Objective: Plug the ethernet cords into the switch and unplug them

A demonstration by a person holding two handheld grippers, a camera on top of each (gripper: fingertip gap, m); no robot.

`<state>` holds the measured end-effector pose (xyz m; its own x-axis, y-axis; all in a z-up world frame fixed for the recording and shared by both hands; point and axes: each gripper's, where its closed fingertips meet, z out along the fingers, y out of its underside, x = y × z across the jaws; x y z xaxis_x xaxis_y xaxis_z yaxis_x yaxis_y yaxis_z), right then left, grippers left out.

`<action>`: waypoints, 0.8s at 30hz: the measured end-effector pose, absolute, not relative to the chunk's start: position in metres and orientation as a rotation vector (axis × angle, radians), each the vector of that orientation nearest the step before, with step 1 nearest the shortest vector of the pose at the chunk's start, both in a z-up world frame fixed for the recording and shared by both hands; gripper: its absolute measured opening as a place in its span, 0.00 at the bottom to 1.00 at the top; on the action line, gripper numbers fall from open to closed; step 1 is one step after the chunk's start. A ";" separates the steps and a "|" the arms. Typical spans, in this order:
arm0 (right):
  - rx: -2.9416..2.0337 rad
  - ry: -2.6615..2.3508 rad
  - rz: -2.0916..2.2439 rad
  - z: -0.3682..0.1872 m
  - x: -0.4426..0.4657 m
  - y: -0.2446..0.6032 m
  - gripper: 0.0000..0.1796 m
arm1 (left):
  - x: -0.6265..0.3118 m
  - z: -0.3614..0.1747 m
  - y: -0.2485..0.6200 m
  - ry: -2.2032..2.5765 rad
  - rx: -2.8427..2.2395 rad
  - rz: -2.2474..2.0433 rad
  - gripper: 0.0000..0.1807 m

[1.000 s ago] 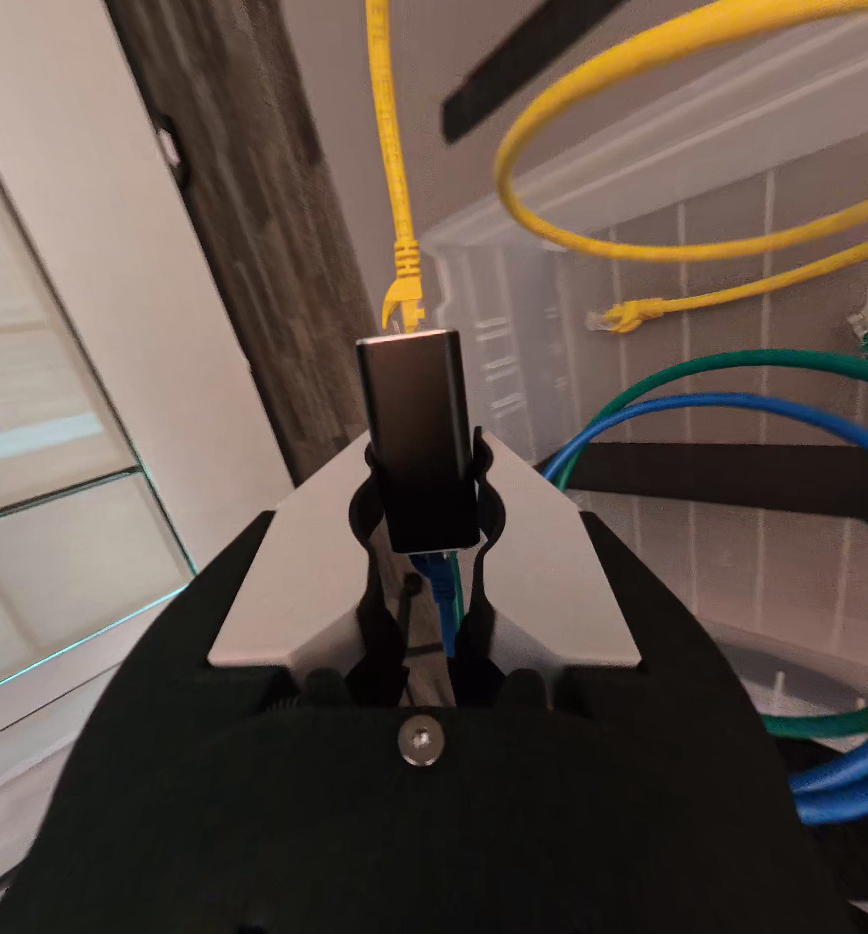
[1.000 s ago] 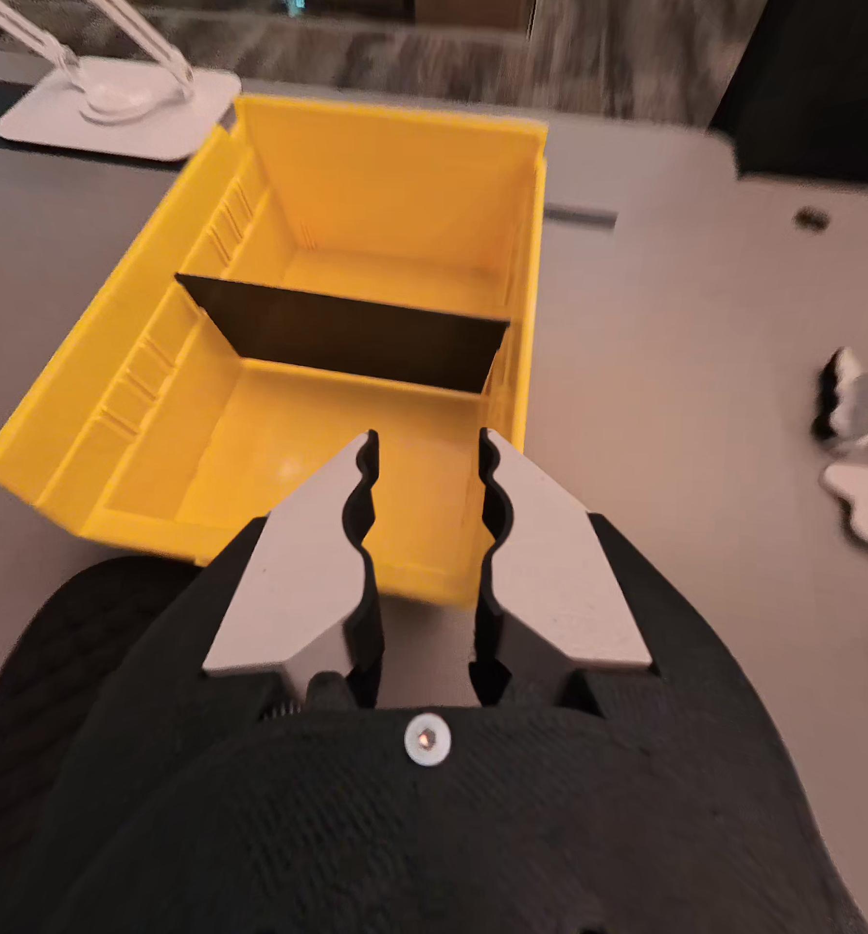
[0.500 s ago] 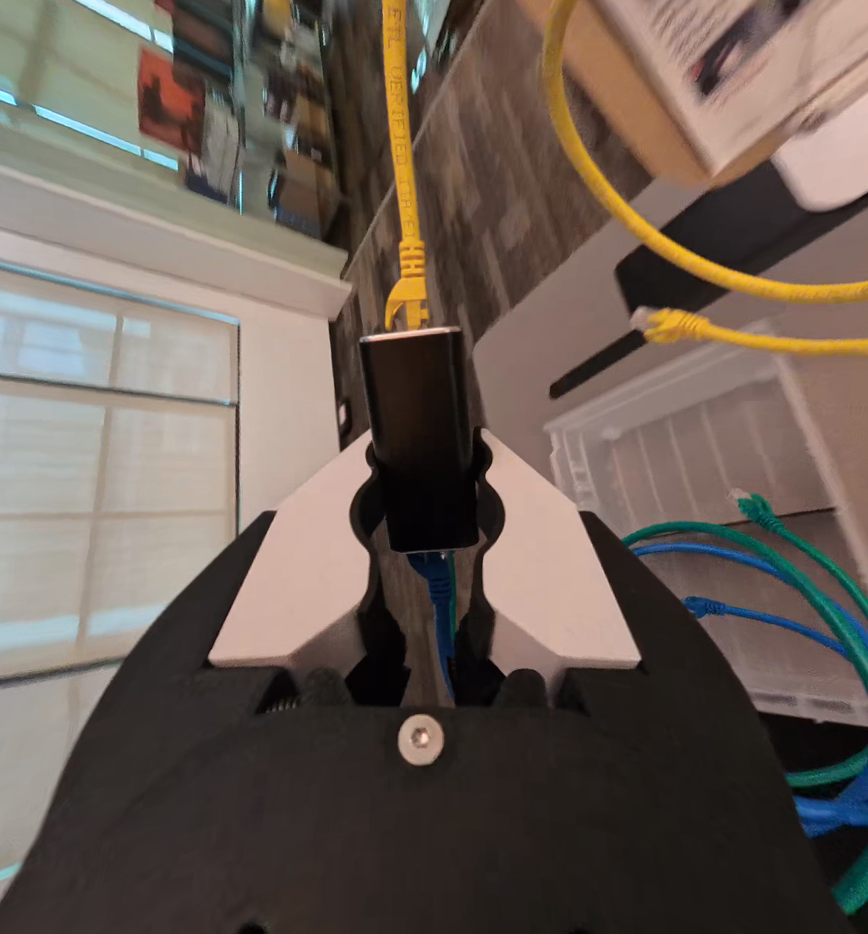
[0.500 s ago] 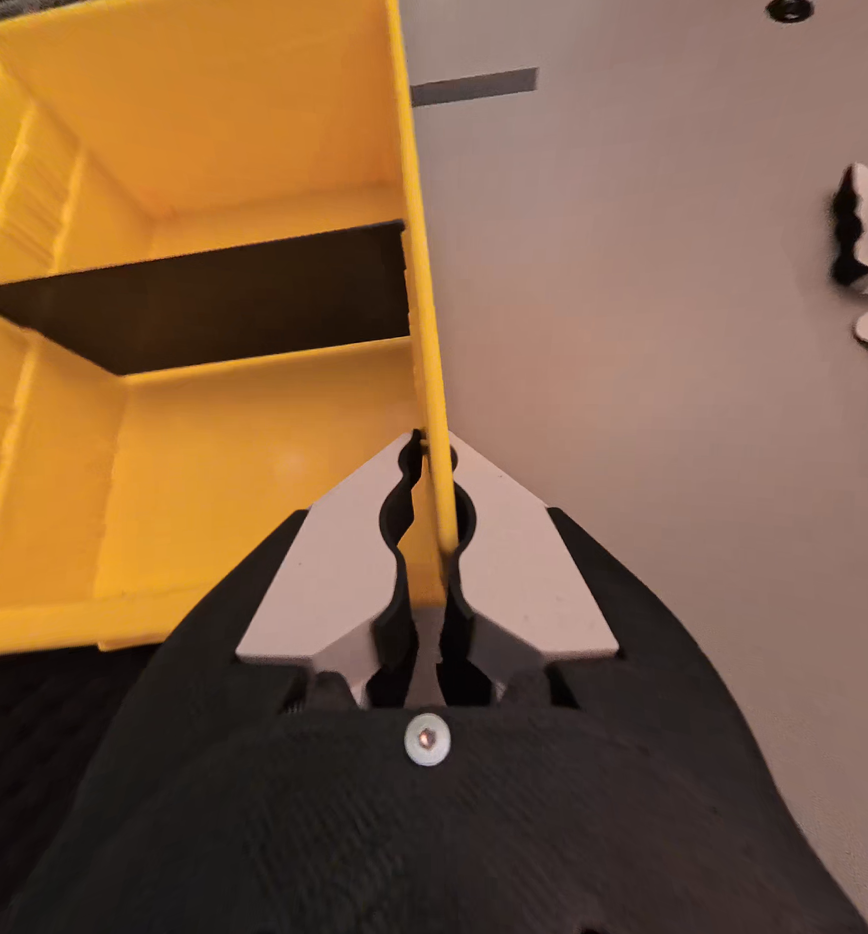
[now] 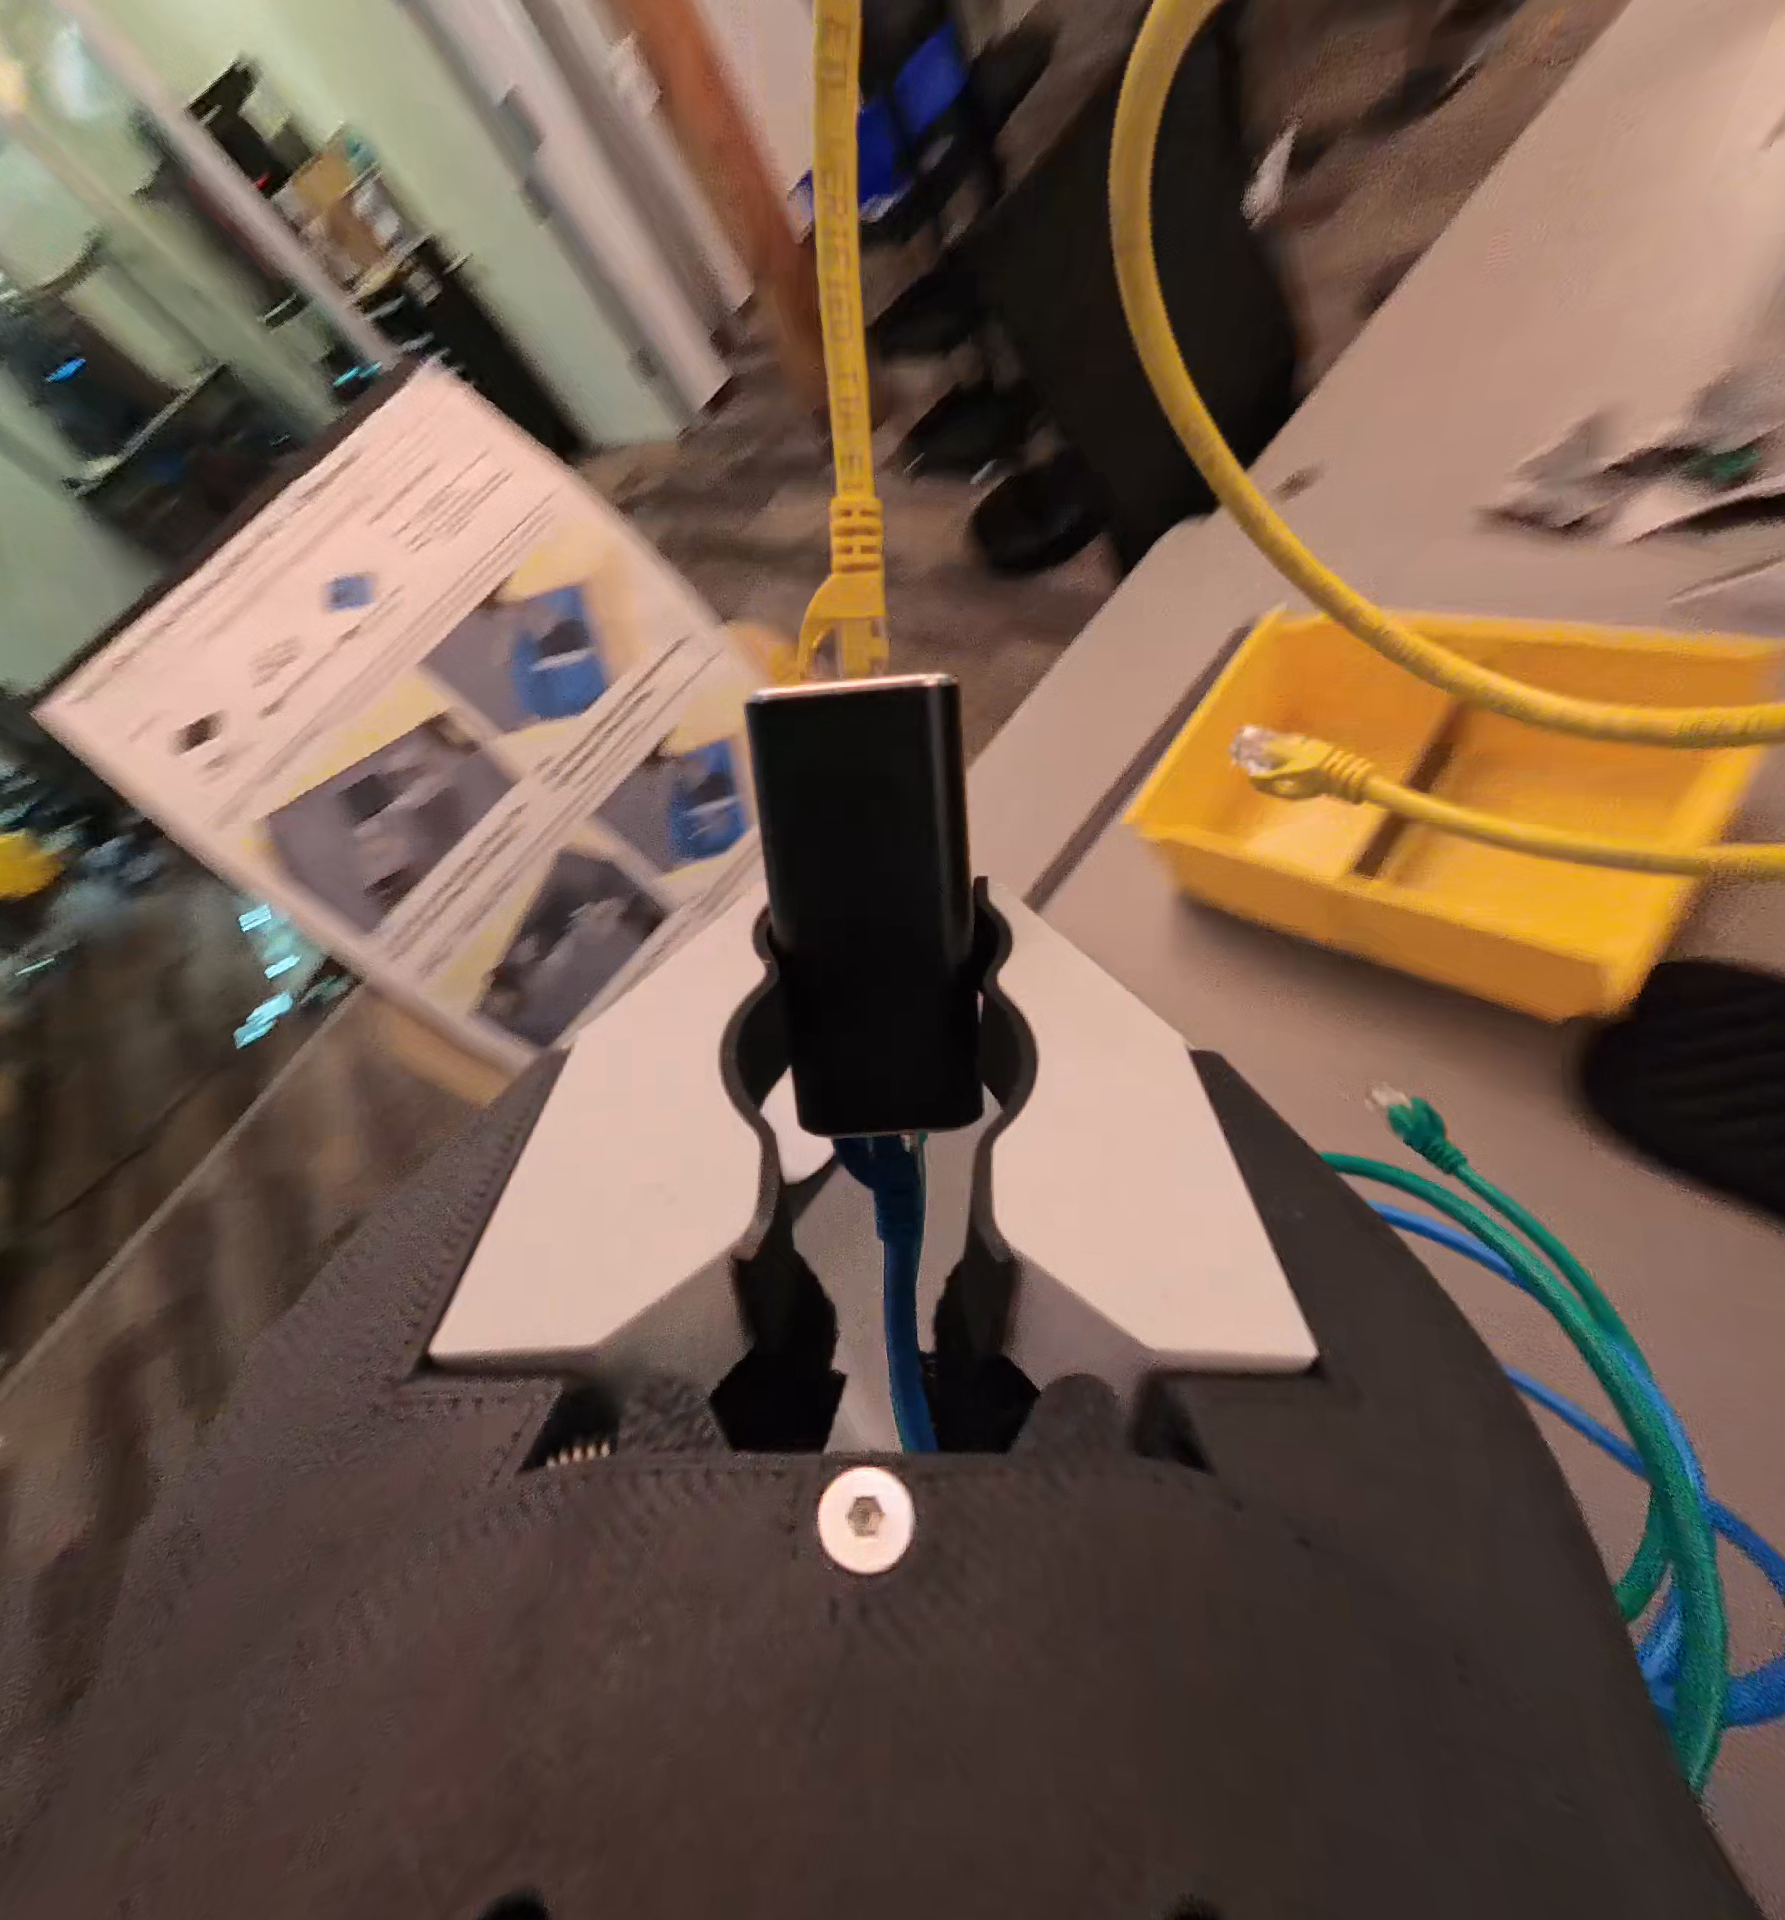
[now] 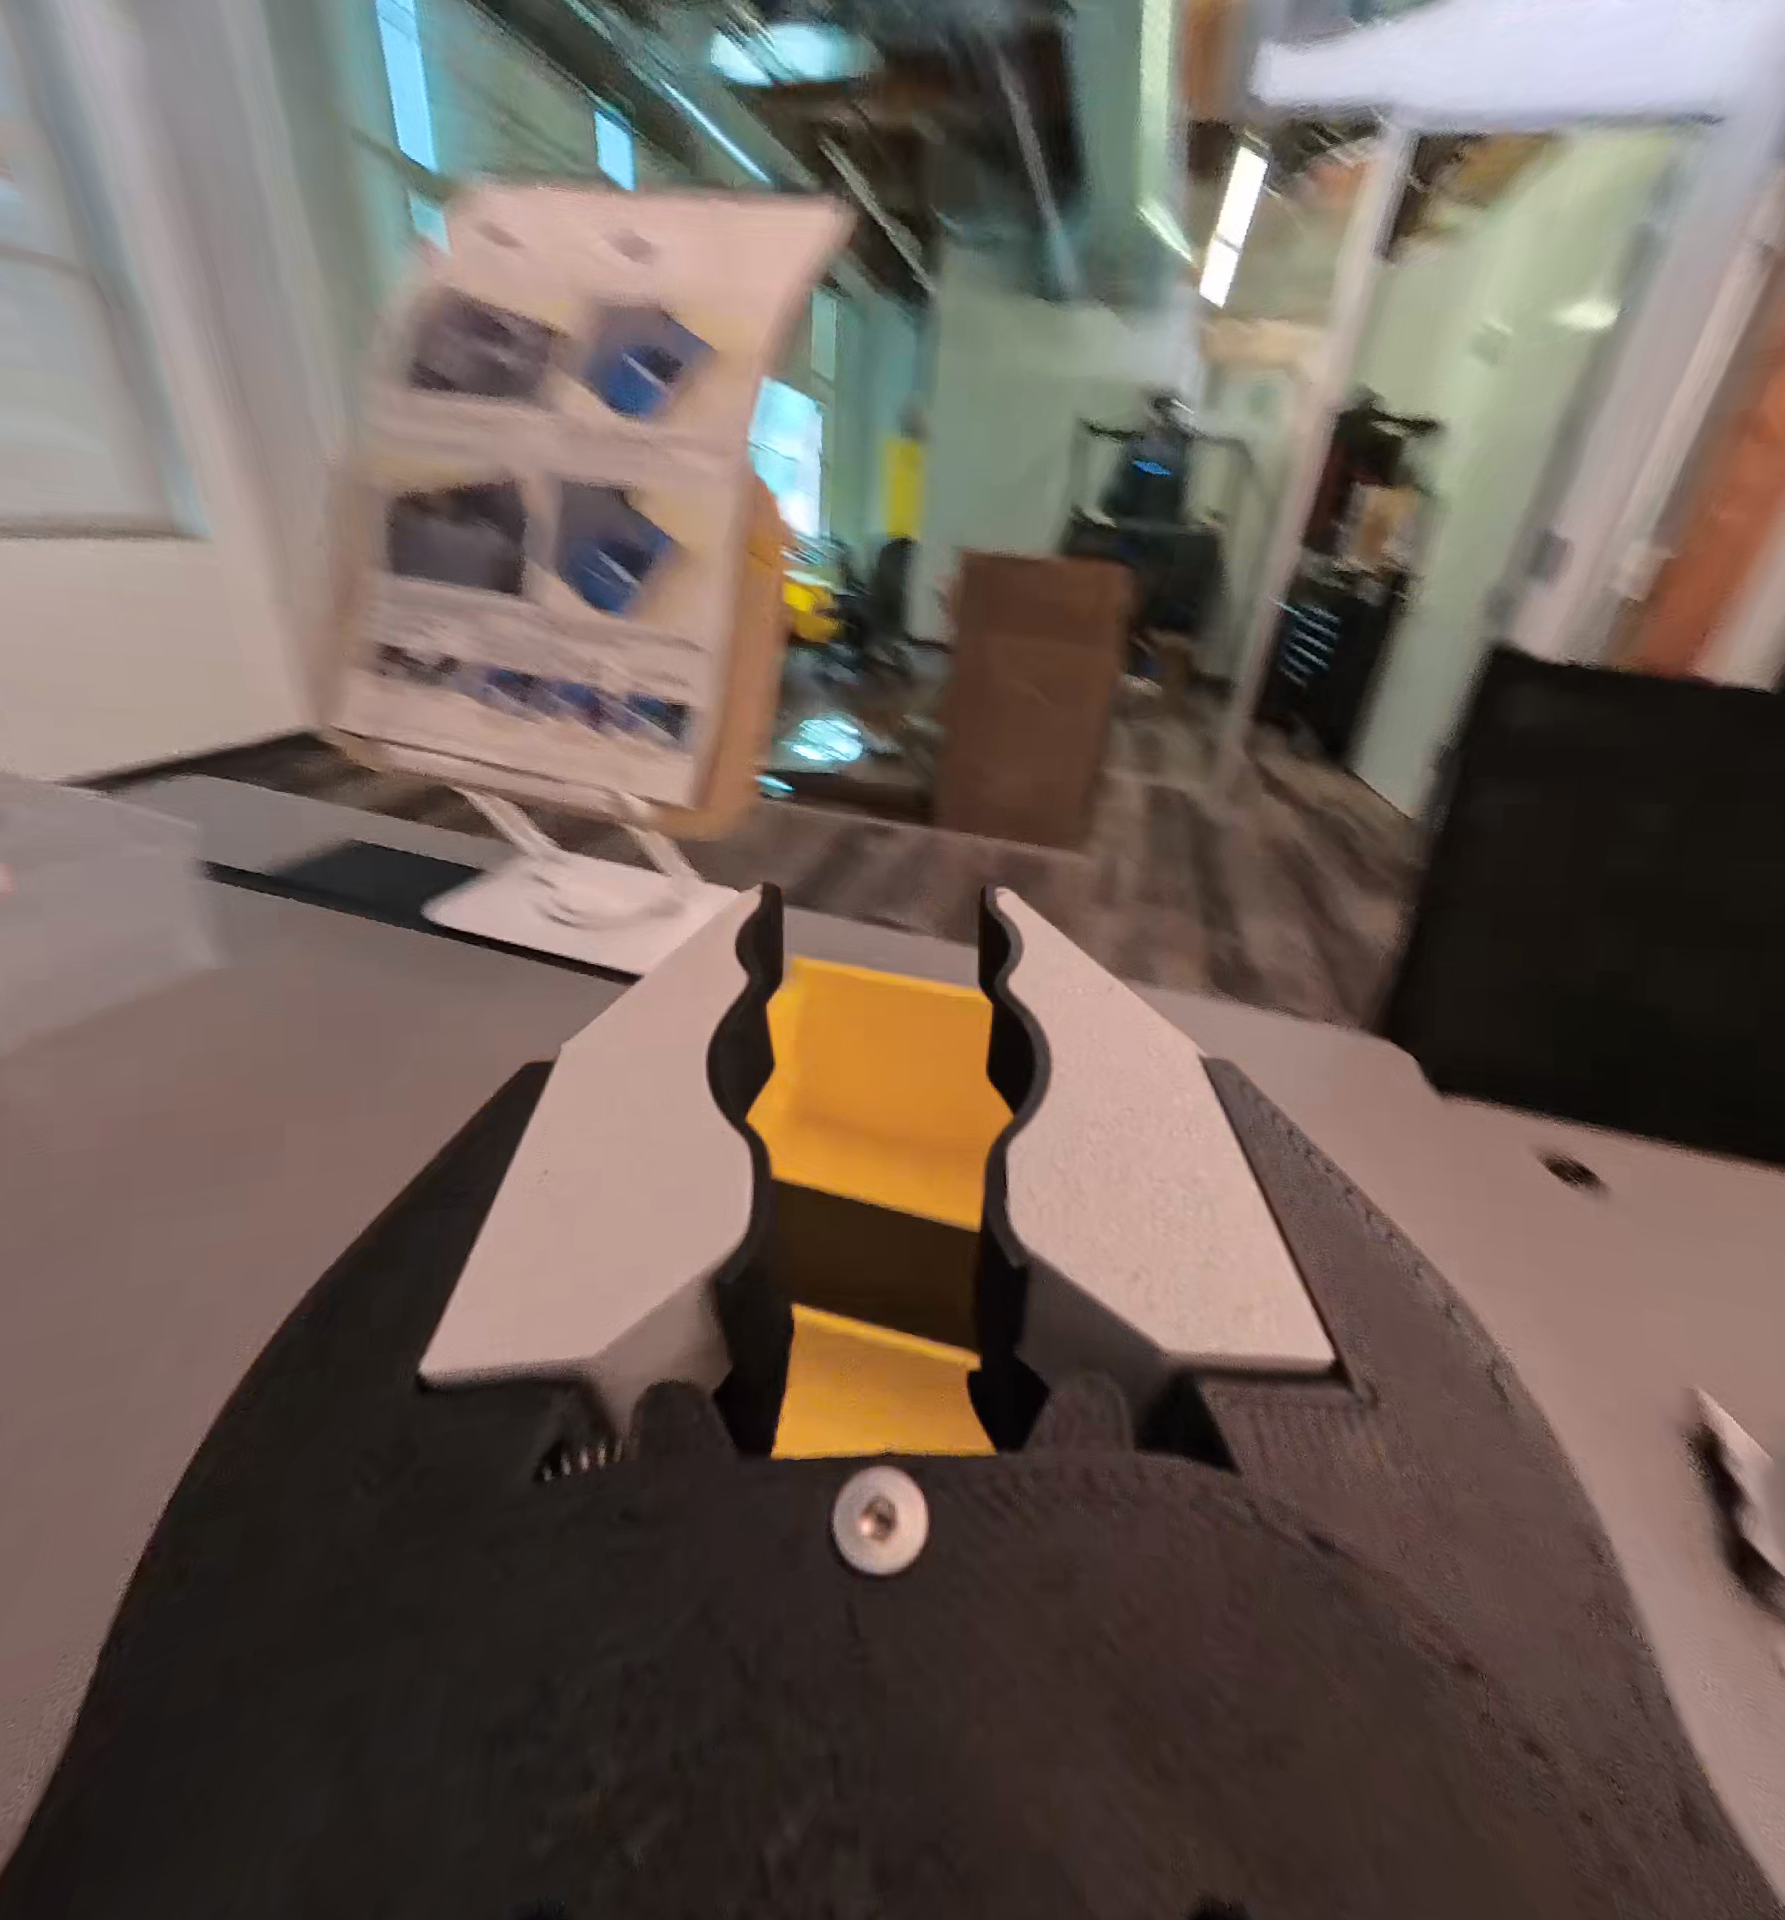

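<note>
2 hand-held grippers are in view, 1 per wrist camera. The left gripper [image 5: 872,914] is clamped on a small black switch [image 5: 862,894], its fingers pressing the lower half of the body from both sides, so that the switch stands up out of the jaws and is held clear of the table.

A yellow ethernet cord [image 5: 841,343] is plugged into the far end of the switch, its connector seated at the top face. It loops round to the right, and its other connector [image 5: 1283,764] hangs free in front of a yellow bin [image 5: 1387,914]. A blue ethernet cord [image 5: 903,1288] enters the near end of the switch and runs back between the fingers. What looks like a green plug sits beside it there, largely hidden. A green ethernet cord [image 5: 1553,1340] has its free connector lying loose to the right, apart from the switch, and trails down with the blue cord at the right edge.

The yellow bin rests on the grey table [image 5: 1158,644] and has a dark divider across it. A printed board [image 5: 400,686] stands to the left, blurred.

The right gripper [image 6: 877,909] has its fingers apart with nothing between them. It sits above the yellow bin [image 6: 883,1070], whose interior and divider show through the gap. The grey table [image 6: 244,1091] extends on both sides, and the printed board [image 6: 566,499] stands beyond it.
</note>
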<state>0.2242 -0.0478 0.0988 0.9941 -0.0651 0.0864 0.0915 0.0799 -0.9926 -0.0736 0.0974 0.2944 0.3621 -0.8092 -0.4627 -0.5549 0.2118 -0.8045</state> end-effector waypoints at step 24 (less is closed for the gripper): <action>-1.295 -0.773 0.078 0.168 0.006 0.049 0.34 | -0.039 0.155 0.121 1.249 -1.487 -0.517 0.17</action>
<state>0.0059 0.0485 0.1679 0.7514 0.4640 0.4693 0.3605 0.3070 -0.8808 -0.0395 0.1210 0.1551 0.3550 -0.8882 -0.2917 -0.4227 0.1258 -0.8975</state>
